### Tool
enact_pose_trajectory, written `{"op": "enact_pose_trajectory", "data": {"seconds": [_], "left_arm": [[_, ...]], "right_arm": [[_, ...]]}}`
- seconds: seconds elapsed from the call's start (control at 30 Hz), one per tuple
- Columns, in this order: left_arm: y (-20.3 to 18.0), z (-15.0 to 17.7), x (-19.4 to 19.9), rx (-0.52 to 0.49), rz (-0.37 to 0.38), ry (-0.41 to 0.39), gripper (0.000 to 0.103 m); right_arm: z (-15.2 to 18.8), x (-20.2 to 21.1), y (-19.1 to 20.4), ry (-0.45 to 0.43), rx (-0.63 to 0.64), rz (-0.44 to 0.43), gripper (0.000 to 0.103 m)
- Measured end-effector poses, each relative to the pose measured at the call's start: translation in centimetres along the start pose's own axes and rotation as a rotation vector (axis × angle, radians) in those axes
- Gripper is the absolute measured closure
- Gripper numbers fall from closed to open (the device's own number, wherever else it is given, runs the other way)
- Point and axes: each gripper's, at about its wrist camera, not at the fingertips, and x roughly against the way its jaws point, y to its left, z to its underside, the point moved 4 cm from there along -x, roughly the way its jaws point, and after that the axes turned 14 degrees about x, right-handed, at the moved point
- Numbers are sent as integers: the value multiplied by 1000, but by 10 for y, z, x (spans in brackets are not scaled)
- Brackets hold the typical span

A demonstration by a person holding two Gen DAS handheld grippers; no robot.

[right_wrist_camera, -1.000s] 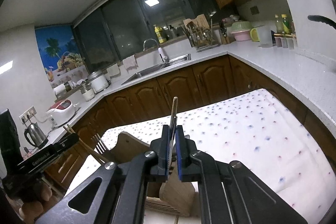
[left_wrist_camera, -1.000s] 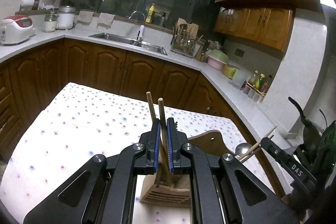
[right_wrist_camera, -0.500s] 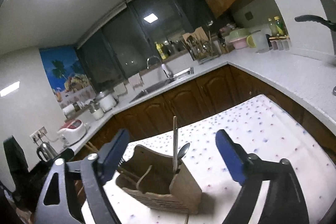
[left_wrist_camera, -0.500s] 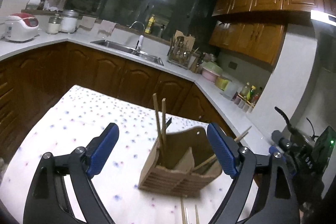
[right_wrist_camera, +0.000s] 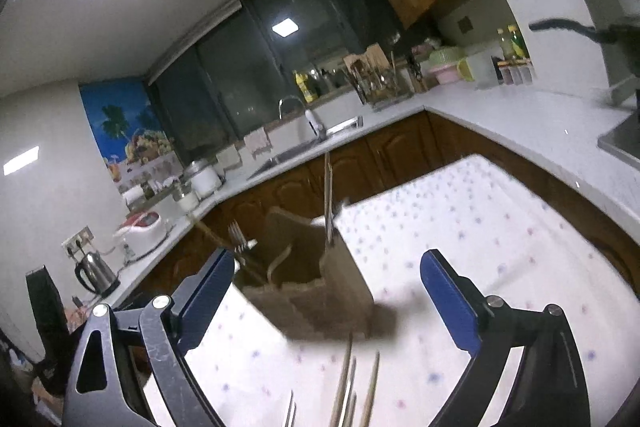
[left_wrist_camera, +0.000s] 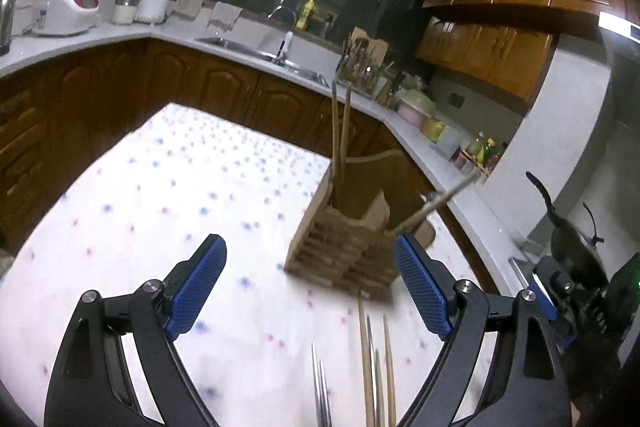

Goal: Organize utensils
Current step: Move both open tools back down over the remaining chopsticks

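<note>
A wooden utensil holder stands on the dotted tablecloth; it also shows in the right wrist view. Two chopsticks stand upright in it, and another stick leans out to the right. In the right wrist view a fork and an upright chopstick stand in it. Loose chopsticks and a fork lie on the cloth in front, also seen in the right wrist view. My left gripper is open and empty, short of the holder. My right gripper is open and empty.
Brown cabinets and a white counter run around the table, with a sink, a rice cooker, a kettle and a utensil rack. The other gripper's body sits at the right.
Both grippers opened and let go of the chopsticks, which now stand in the holder. Both grippers have pulled back from the holder, so the loose utensils on the cloth show.
</note>
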Motion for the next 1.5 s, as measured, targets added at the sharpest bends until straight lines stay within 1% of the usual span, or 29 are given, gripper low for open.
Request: {"op": "enact_pose_trajectory", "data": {"seconds": [0.27,0.43,0.57,0.67,0.8,0.83,0.87,0.9,0.97,1.0,1.07,1.13,1.2,1.23,1.27,1.33,1.37,1.43,1.5], "left_arm": [[17,28,10,0,-47,43,15],[27,44,8,-3,-82,83,15],[34,52,6,-12,-106,100,15],[42,56,6,-10,-130,111,15],[54,59,3,1,-166,128,15],[56,60,3,1,-174,132,15],[58,61,2,1,-183,136,15],[59,62,2,-1,-189,138,15],[61,64,2,-7,-198,144,15],[62,65,2,-10,-205,148,15],[64,67,1,-11,-211,157,15],[64,68,-2,-10,-218,169,15],[63,71,-5,-12,-222,182,15],[62,72,-6,-15,-223,186,15],[61,75,-7,-23,-225,192,15],[57,78,-9,-39,-227,206,15],[55,81,-10,-50,-226,214,15],[52,86,-13,-67,-225,226,15],[49,93,-20,-90,-233,258,15]], "right_arm": [[42,13,-9,87,-19,22,7],[56,16,-12,120,-19,33,7],[66,15,-11,151,-14,36,7],[72,10,-5,186,8,30,7],[88,-8,10,271,80,5,9],[92,-13,14,294,100,-1,11],[97,-19,19,315,120,-6,19],[102,-25,23,340,137,-11,25],[114,-37,31,396,159,-25,51],[120,-44,35,421,169,-31,56],[130,-54,41,467,197,-33,70],[139,-62,44,502,221,-38,76],[150,-68,47,546,250,-43,77],[150,-65,49,533,283,-35,79],[151,-63,50,543,322,-13,83],[153,-58,48,555,359,6,89],[157,-54,43,584,372,16,93],[160,-43,34,577,358,-10,93],[161,-31,23,582,351,10,95]]}}
